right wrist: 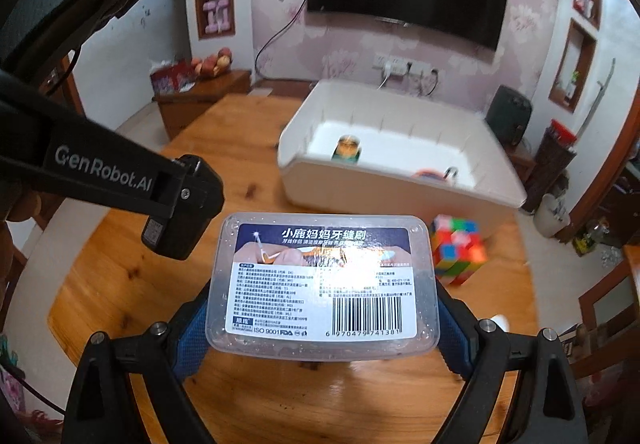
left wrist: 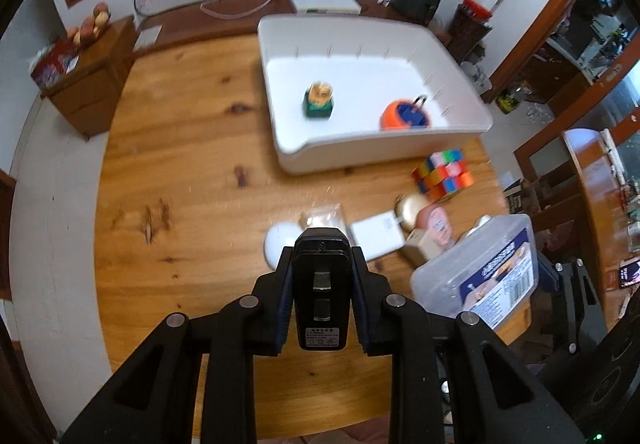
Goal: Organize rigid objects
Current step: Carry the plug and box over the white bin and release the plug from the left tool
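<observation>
My left gripper is shut on a black power adapter and holds it above the wooden table; it also shows in the right wrist view. My right gripper is shut on a clear plastic box with a blue label, held above the table; the box shows at right in the left wrist view. The white bin holds a small green-based figurine and an orange and blue tape measure.
On the table in front of the bin lie a coloured puzzle cube, a gold ball, a pink packet, a white card box and a white disc. A wooden cabinet stands at the left.
</observation>
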Action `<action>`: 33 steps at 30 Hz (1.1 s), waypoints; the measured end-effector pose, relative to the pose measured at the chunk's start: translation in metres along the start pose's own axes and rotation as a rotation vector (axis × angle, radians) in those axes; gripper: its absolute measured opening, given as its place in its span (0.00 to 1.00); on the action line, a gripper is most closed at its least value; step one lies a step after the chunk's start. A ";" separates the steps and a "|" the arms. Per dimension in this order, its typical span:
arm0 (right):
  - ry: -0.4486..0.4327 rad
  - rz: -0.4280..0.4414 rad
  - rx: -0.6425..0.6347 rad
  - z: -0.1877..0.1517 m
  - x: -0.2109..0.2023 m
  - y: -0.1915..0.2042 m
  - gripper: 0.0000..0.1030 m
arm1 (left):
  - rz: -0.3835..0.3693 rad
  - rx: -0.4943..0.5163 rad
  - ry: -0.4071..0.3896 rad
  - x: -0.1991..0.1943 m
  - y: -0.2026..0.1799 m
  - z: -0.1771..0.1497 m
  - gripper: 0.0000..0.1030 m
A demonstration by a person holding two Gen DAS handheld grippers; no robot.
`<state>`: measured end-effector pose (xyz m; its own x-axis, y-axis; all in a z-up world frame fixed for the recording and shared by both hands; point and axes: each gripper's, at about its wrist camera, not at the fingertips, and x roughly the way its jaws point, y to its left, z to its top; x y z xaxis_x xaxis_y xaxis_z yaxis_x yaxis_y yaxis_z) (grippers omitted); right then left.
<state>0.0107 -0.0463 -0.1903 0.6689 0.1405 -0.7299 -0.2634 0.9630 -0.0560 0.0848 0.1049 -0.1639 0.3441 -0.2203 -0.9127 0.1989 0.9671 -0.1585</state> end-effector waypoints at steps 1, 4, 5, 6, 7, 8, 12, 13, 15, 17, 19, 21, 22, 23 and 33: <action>-0.014 -0.016 -0.001 0.006 -0.007 -0.003 0.90 | -0.007 0.006 -0.015 -0.007 -0.002 0.004 0.26; -0.046 -0.056 0.000 0.023 -0.026 -0.014 0.90 | -0.032 0.023 -0.056 -0.024 -0.010 0.016 0.26; -0.055 -0.062 0.006 0.028 -0.033 -0.019 0.90 | -0.039 0.028 -0.065 -0.028 -0.010 0.019 0.26; -0.060 -0.066 0.012 0.032 -0.037 -0.023 0.90 | -0.047 0.036 -0.078 -0.033 -0.013 0.024 0.26; -0.066 -0.074 0.018 0.038 -0.042 -0.028 0.90 | -0.051 0.047 -0.093 -0.040 -0.017 0.030 0.26; -0.071 -0.082 0.023 0.044 -0.046 -0.033 0.90 | -0.052 0.055 -0.102 -0.042 -0.020 0.035 0.26; -0.102 -0.096 0.047 0.066 -0.060 -0.052 0.90 | -0.054 0.101 -0.159 -0.060 -0.036 0.061 0.26; -0.109 -0.098 0.056 0.073 -0.062 -0.058 0.90 | -0.052 0.110 -0.170 -0.063 -0.039 0.066 0.26; -0.117 -0.100 0.071 0.088 -0.064 -0.067 0.90 | -0.045 0.136 -0.199 -0.070 -0.049 0.082 0.26; -0.125 -0.104 0.084 0.103 -0.063 -0.078 0.90 | -0.044 0.146 -0.215 -0.071 -0.054 0.095 0.26; -0.143 -0.108 0.100 0.120 -0.063 -0.091 0.90 | -0.034 0.157 -0.233 -0.070 -0.062 0.114 0.26; -0.155 -0.108 0.112 0.139 -0.058 -0.104 0.90 | -0.022 0.166 -0.253 -0.067 -0.068 0.130 0.26; -0.158 -0.110 0.117 0.151 -0.054 -0.111 0.90 | -0.016 0.167 -0.258 -0.065 -0.071 0.140 0.26; -0.155 -0.117 0.121 0.163 -0.047 -0.118 0.90 | -0.014 0.164 -0.261 -0.062 -0.072 0.146 0.26; -0.041 -0.164 0.116 0.213 0.062 -0.164 0.90 | 0.003 0.107 -0.180 0.026 -0.077 0.233 0.26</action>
<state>0.2430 -0.1465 -0.0813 0.7245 -0.0134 -0.6891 -0.0685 0.9934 -0.0914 0.2920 -0.0052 -0.0880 0.5014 -0.2461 -0.8295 0.2904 0.9510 -0.1066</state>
